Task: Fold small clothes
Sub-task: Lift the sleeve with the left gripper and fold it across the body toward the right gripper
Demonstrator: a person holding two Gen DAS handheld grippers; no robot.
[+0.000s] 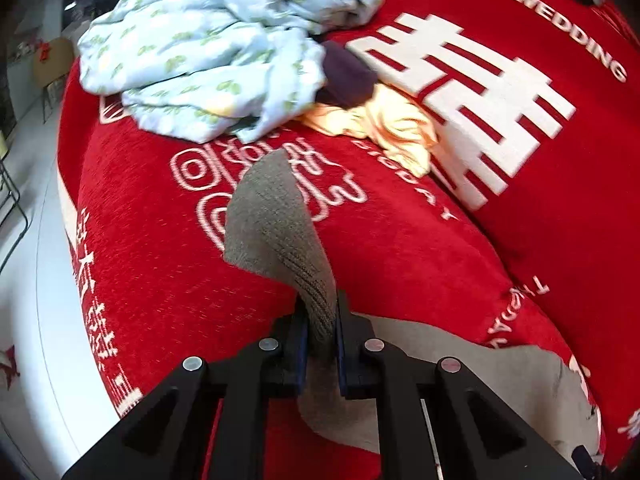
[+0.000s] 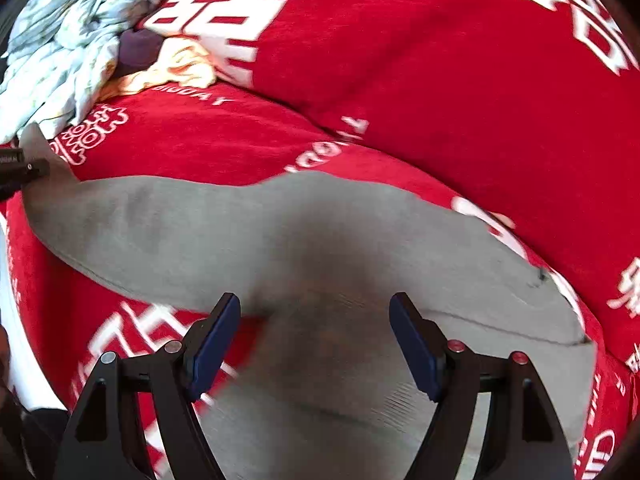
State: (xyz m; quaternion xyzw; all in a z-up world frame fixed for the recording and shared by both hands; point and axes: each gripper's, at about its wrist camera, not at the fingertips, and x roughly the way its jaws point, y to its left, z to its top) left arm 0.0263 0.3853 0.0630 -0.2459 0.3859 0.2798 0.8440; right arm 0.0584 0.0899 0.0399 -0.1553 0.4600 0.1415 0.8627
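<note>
The gray cloth (image 2: 320,248) lies spread on the red blanket (image 2: 440,100). Your left gripper (image 1: 322,332) pinches its ribbed edge and lifts it, likely to fold it over. Your right gripper (image 2: 316,344) hangs wide apart above the middle, holding nothing.

We see our left tongs (image 1: 322,320) and right tongs (image 2: 316,340) as black angular linkages with navy blue pads (image 2: 412,344) and silver and reddish round pivot screws (image 1: 193,363).

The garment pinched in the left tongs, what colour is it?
Plain grey, with a ribbed edge: the grey garment shows best in the left wrist view.
</note>
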